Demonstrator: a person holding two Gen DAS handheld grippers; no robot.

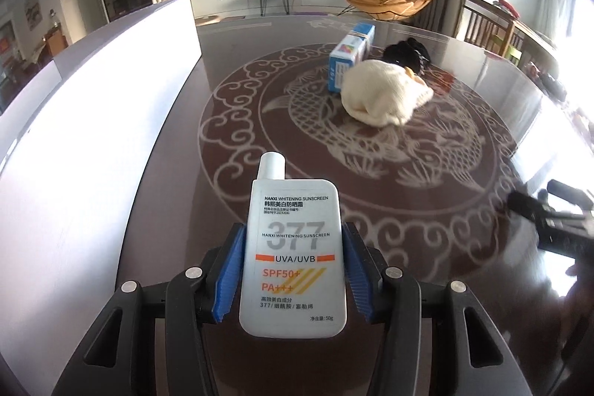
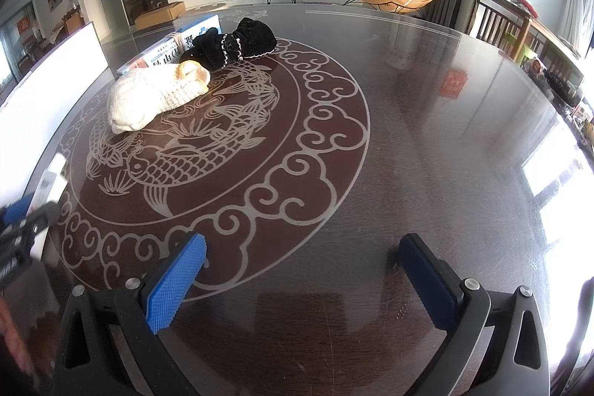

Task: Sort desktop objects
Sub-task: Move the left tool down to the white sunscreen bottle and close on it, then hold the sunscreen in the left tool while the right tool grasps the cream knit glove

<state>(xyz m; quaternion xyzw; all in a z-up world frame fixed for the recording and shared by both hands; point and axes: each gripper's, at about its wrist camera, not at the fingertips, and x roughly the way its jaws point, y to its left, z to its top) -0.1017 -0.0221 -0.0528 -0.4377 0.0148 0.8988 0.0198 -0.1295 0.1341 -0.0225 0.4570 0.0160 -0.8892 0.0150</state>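
Two grippers over table (image 2: 427, 99): left gripper (image 1: 293, 270) clamped on sunscreen bottle (image 1: 293, 262); right gripper (image 2: 300, 281) jaws apart, nothing between them

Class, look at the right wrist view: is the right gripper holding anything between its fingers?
No, the right gripper stands open with only bare table between its blue pads.
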